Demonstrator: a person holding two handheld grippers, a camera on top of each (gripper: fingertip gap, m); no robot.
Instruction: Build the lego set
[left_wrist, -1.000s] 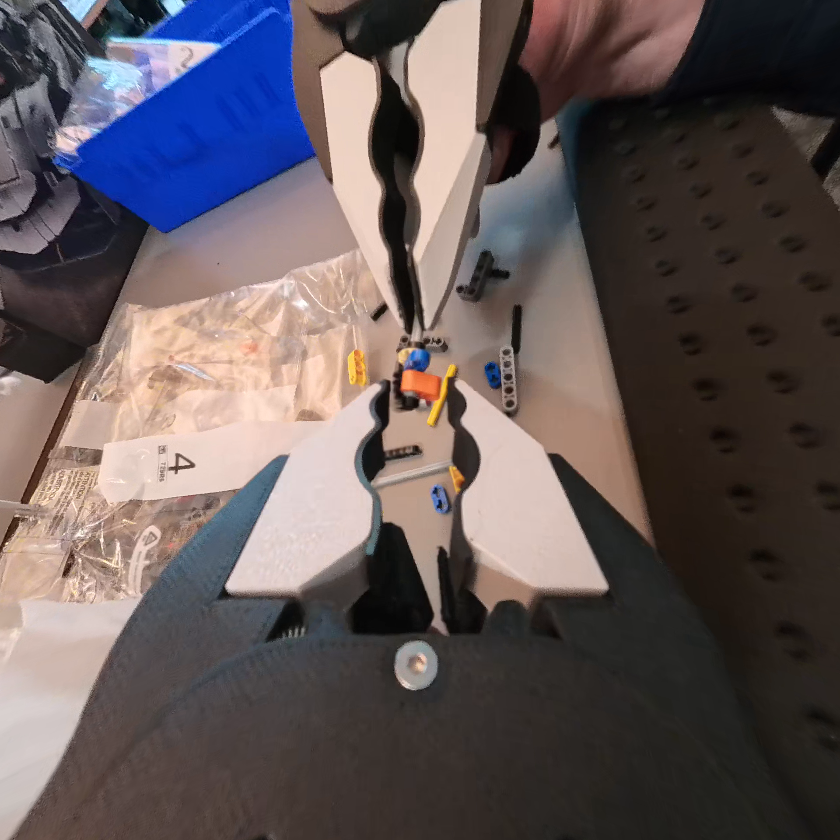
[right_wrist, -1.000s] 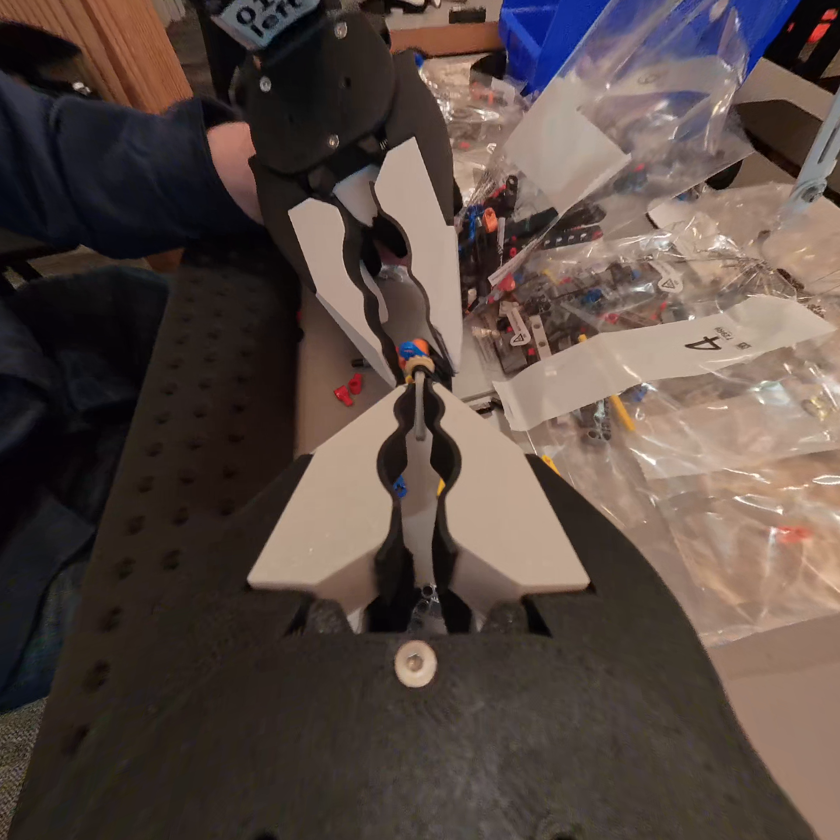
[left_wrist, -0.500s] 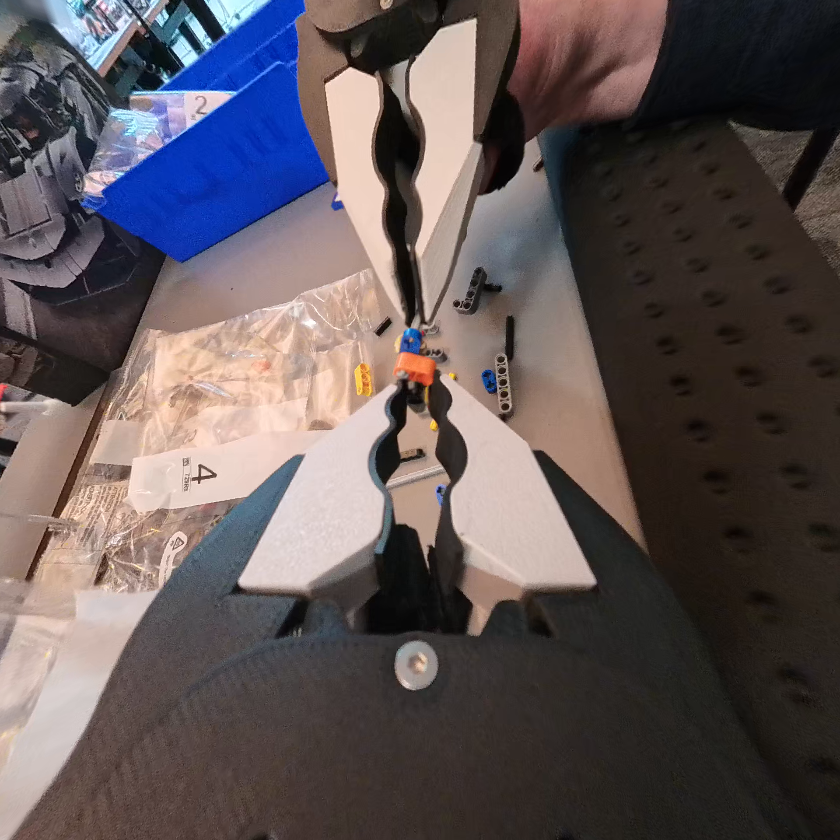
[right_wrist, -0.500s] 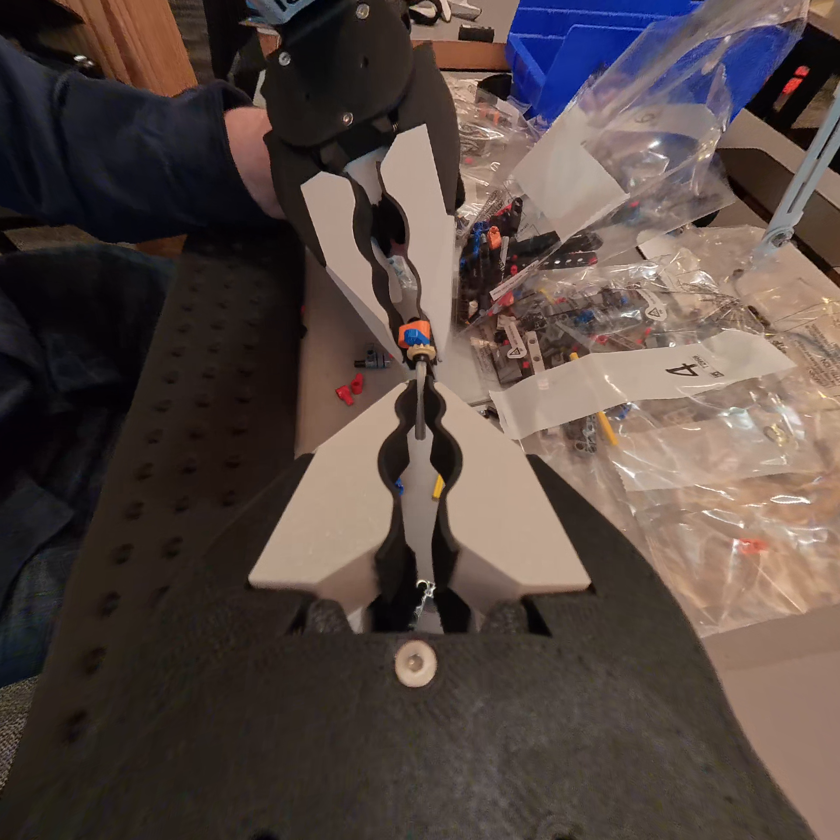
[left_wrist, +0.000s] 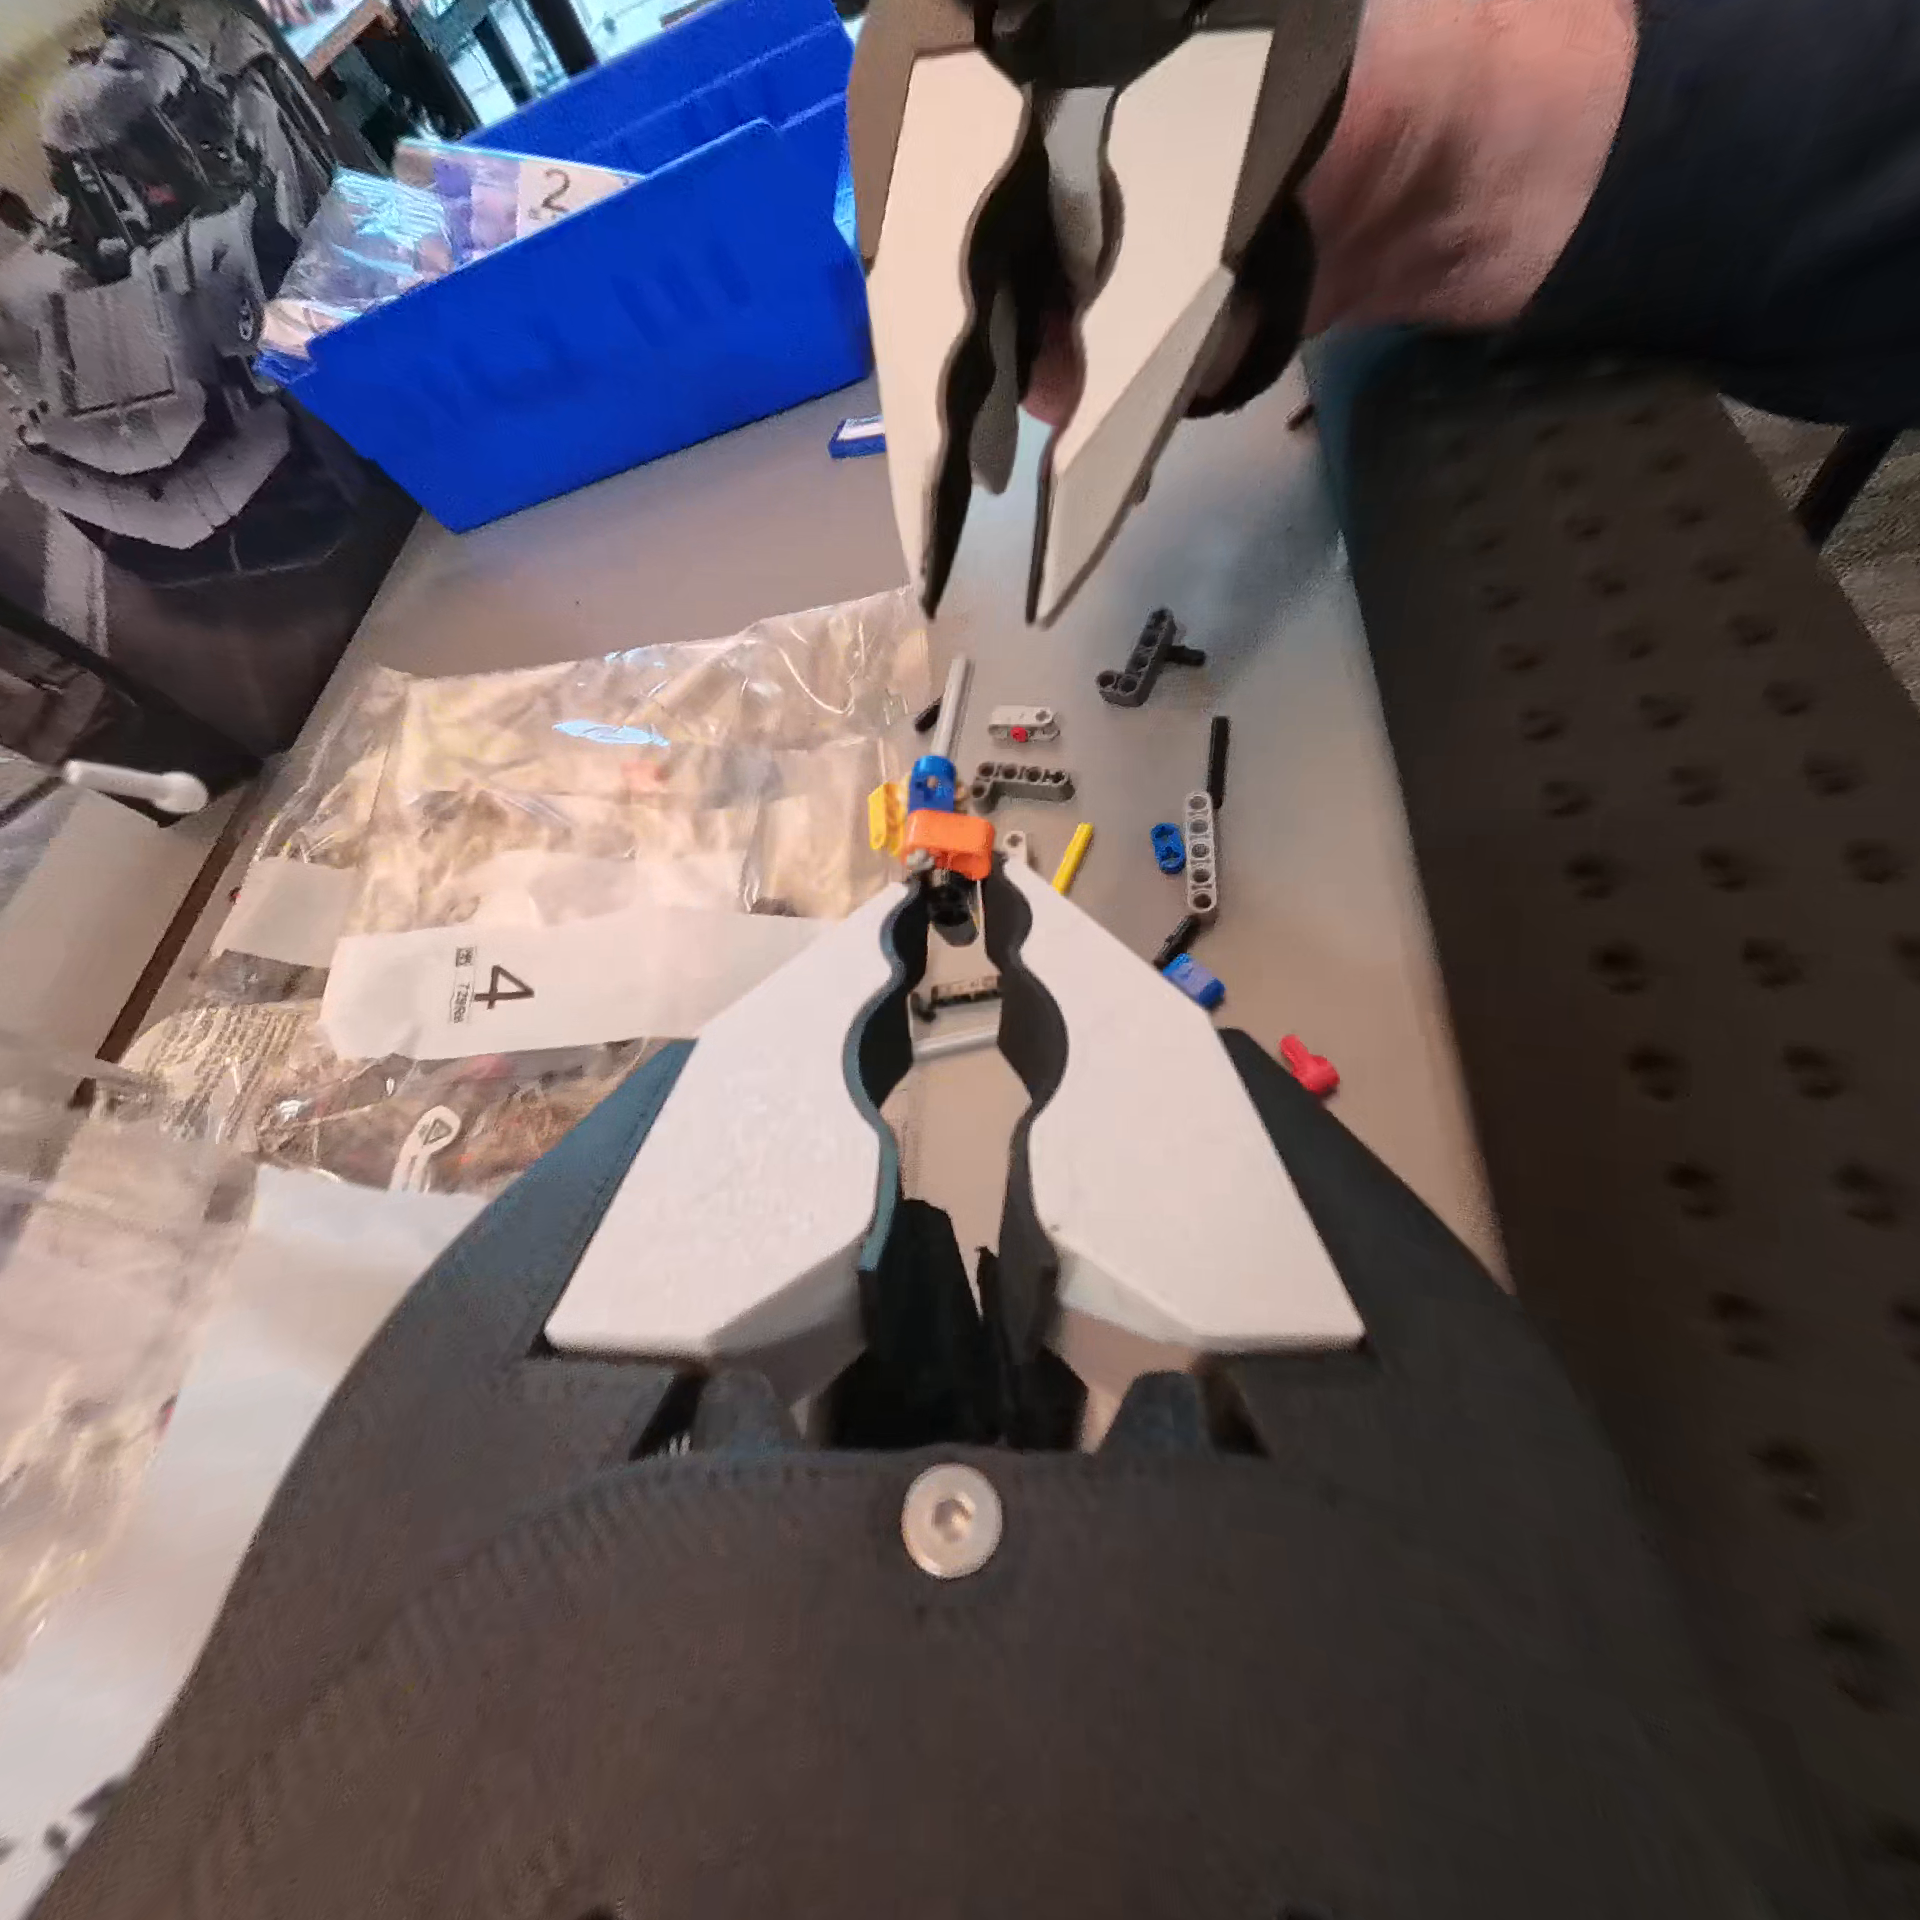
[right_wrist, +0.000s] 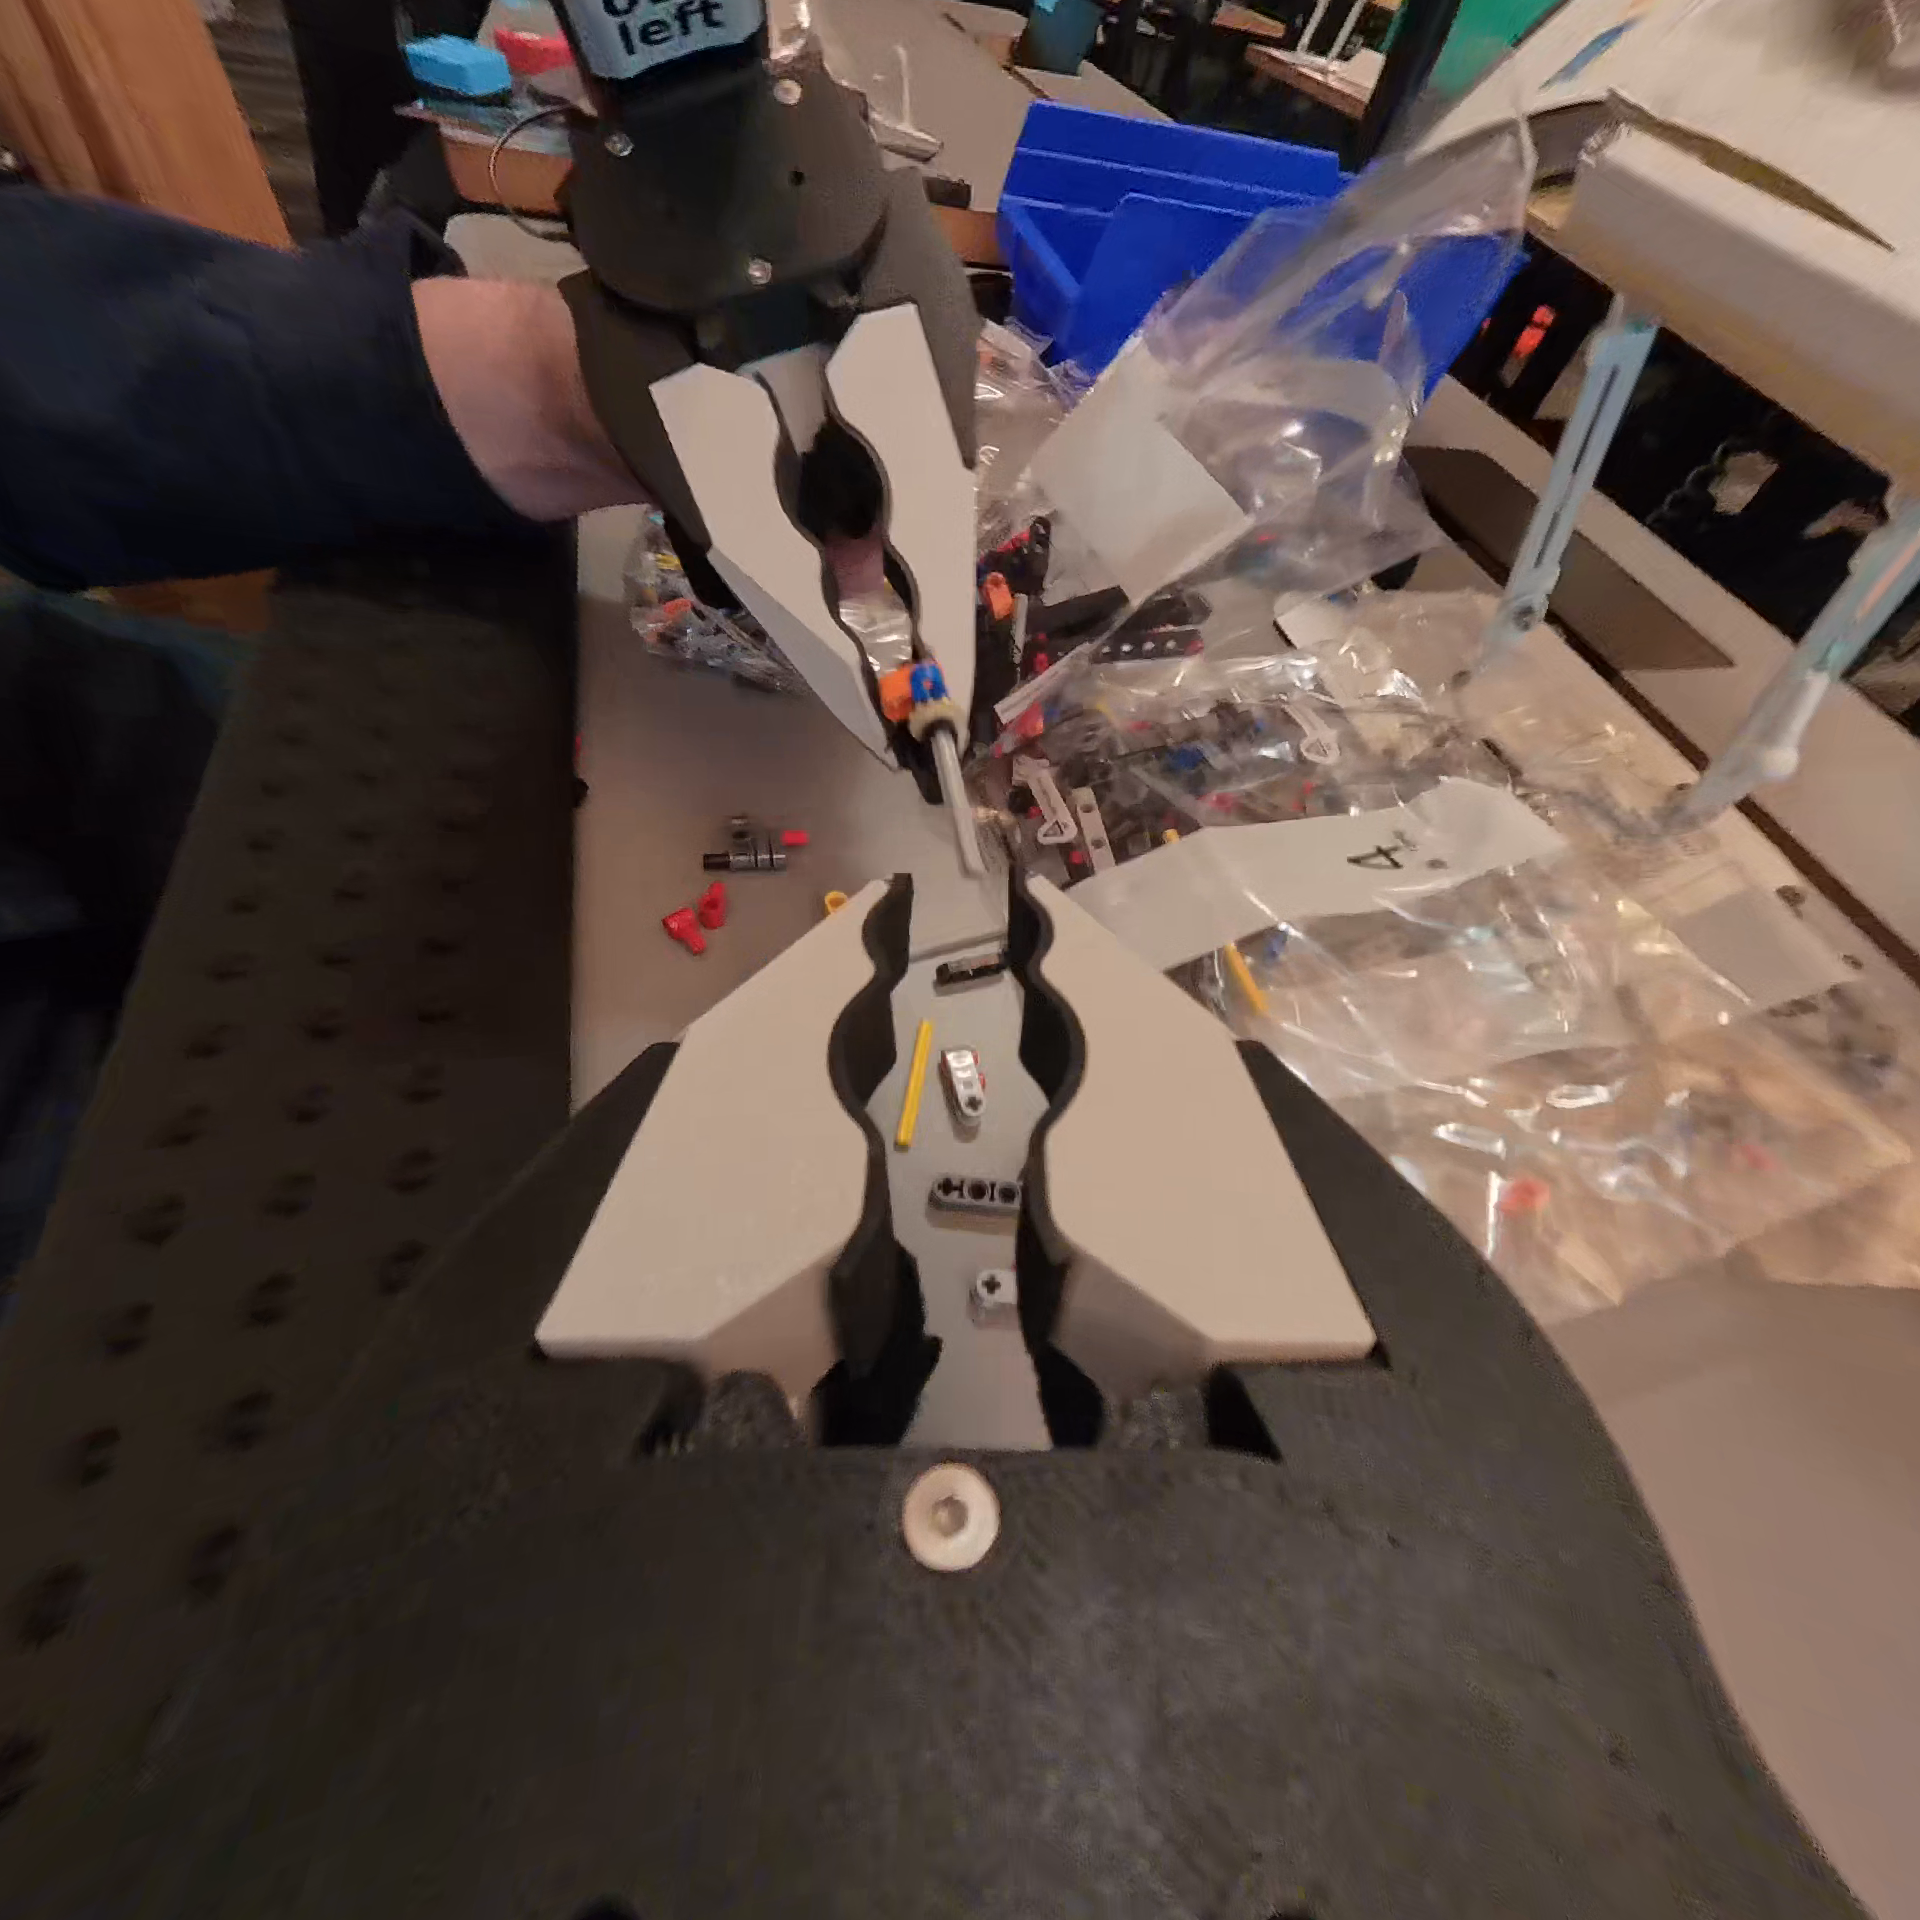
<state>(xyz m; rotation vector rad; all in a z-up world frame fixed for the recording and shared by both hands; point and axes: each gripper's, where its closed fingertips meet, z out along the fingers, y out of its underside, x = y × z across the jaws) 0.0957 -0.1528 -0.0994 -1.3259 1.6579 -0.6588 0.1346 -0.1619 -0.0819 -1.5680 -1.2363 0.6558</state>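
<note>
My left gripper is shut on a small lego assembly of an orange piece, a blue piece and a grey axle that sticks out past the tips. It is held above the grey table. The right wrist view shows the same left gripper holding the assembly with the axle pointing at me. My right gripper is open and empty, a short way back from the axle's end. It also shows in the left wrist view, above the axle.
Loose lego parts lie on the table: a yellow axle, grey beams and red pins. Clear parts bags cover one side. A blue bin stands behind them. A black perforated pad borders the other side. One gripper's finger ends stand about 5 cm off the other's.
My right gripper let go of the grey axle, opened and drew back and up. My left gripper keeps hold of the assembly, now with the axle in it.
</note>
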